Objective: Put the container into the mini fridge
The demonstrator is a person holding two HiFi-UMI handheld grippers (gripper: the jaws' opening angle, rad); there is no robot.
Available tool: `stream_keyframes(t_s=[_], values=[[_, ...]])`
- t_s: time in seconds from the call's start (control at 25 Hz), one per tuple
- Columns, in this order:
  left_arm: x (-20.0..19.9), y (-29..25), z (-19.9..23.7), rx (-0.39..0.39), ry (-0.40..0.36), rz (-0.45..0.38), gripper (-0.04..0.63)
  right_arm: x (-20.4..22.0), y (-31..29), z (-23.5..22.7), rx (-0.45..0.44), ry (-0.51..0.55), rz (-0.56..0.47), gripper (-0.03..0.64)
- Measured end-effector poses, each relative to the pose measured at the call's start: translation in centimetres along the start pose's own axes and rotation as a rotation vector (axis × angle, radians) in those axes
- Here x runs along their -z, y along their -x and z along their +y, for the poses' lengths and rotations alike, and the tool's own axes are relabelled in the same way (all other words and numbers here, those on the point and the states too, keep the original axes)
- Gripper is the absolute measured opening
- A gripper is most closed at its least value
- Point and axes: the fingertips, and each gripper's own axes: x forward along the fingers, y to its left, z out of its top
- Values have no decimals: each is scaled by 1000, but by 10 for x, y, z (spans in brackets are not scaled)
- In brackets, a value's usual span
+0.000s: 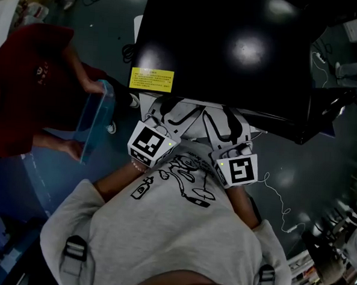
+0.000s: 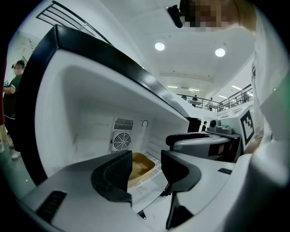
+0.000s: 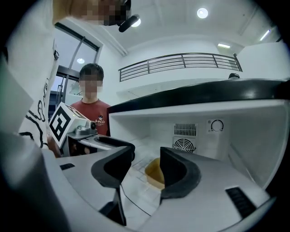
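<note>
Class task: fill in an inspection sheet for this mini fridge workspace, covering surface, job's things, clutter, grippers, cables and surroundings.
Surface: white ribbed fridge floor, bearing the container.
Job's things: tan container inside the open mini fridge, before the fan grille.
Clutter: nothing seen in the fridge.
Grippers: left gripper and right gripper open, empty, aimed into the fridge.
Cables: white cable loose on the dark room floor.
Surroundings: person in red shirt holding a blue bin beside the fridge.
</note>
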Motion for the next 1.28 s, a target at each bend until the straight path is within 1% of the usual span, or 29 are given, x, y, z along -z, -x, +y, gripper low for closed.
stream_keyframes(t_s=[0.12,0.32,0.48,0.56,0.72,0.88,1.0,1.12,1.28], values=[[-8,4,-4,10,-6,-19,209,-7,3,4,-9,2,-20,210],[-16,10,-9,10,-28,-38,209,-30,5,9,-5,7,-102,209],[-20,14,-10,8,-29,-49,209,-22,12,13,-23,7,-45,208],[-23,15,-11,7,-29,-60,209,-24,13,15,-30,8,-59,207],[-23,17,-12,12,-31,-50,209,-30,13,15,-24,9,-90,207],[-27,17,-14,10,-24,-70,209,-22,16,15,-26,16,-35,207],[-29,18,-14,8,-21,-79,209,-20,17,15,-26,12,-44,208],[-27,18,-14,11,-31,-58,209,-24,16,16,-25,13,-56,207],[-26,17,-14,16,-28,-52,209,-28,15,13,-14,12,-70,209]])
